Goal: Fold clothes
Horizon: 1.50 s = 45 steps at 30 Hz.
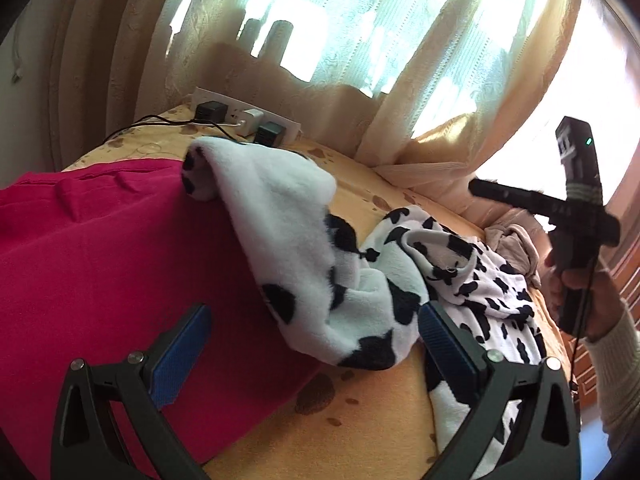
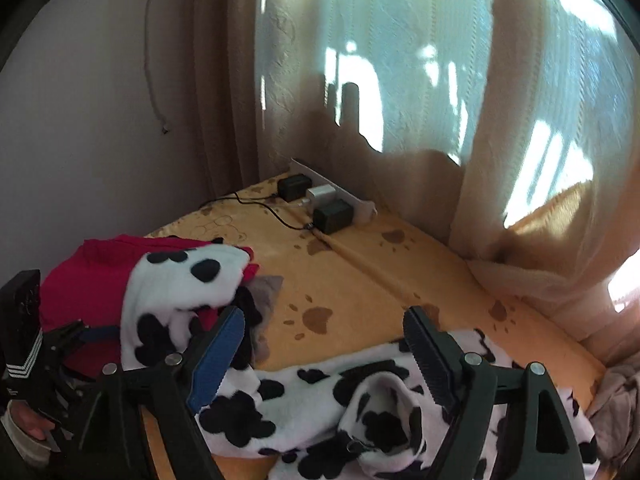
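Two grippers, both with jaws spread and nothing pinched between the pads. Your left gripper hovers low over the near edge of the bed, its blue pads wide apart: the left pad sits above the red garment, the right pad just beside the cow-print fleece. That fleece is your task piece. It lies in a rumpled band across the yellow paw-print bedspread, its left end draped up over the red garment, its right end bunched toward the curtain side.

Your right gripper points down at the same fleece, jaws gaping, the cloth lying loose beneath and between the fingers, no pad pressing on it. From the left wrist view, your right hand shows at the far right, wrapped round the gripper's handle.

Far off, a white power strip with black and white chargers sits against the beige curtain, and a grey cloth is heaped at the right edge.
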Tool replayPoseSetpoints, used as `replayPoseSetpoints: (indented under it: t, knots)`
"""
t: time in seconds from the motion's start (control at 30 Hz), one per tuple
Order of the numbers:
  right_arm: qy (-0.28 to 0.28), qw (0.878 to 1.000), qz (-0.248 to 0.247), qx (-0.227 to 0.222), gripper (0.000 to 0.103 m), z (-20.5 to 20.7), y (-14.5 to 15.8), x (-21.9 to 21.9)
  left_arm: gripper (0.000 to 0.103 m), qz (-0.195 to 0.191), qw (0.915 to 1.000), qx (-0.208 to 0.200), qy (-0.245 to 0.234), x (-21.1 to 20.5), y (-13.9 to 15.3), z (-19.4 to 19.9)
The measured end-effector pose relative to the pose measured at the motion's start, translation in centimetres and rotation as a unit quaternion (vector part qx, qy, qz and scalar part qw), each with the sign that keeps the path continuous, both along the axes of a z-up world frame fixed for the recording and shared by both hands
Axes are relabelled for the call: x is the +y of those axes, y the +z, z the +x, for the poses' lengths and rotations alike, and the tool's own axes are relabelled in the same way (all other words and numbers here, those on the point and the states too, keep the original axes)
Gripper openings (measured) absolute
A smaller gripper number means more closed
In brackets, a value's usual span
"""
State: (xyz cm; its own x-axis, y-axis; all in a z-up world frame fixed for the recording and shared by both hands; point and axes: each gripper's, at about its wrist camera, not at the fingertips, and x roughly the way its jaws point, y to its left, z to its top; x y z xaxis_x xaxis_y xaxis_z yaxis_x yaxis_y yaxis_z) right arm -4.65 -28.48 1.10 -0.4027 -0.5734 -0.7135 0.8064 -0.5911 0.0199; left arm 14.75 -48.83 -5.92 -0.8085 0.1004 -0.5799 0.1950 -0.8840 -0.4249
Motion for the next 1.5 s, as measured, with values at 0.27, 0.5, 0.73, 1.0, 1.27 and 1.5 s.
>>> replayPoseSetpoints:
  t: [0.27,0.5,0.73,1.0,1.27,1.5]
  knots:
    - [-0.158,0.987,0.006,-0.018,0.084,-2.7,-3.4,13.5,0.103,-0.043,0.9971,-0.012,-0.062,6.1,2.7,-7.9]
    - [-0.179,0.983,-0.014,-0.038,0.084,-2.8,-5.1,20.8,0.103,0.155,0.9764,-0.070,-0.132,8.0,2.5,-15.9]
    - [-0.188,0.982,-0.019,0.000,0.084,-2.8,-4.9,25.4,0.103,0.091,0.9955,-0.003,-0.027,7.3,6.7,-13.7]
    - [-0.204,0.975,-0.070,-0.054,0.084,-4.4,-7.4,29.5,0.103,0.010,0.9982,0.011,0.058,4.1,10.7,-12.3]
    - [-0.181,0.979,-0.082,-0.037,0.084,-4.2,-6.8,29.6,0.103,0.149,0.9757,-0.064,-0.148,11.9,4.5,-20.4]
    - [-0.193,0.977,-0.073,-0.057,0.084,-5.0,-7.2,30.4,0.103,0.163,0.9617,-0.150,-0.162,13.2,-0.7,-25.0]
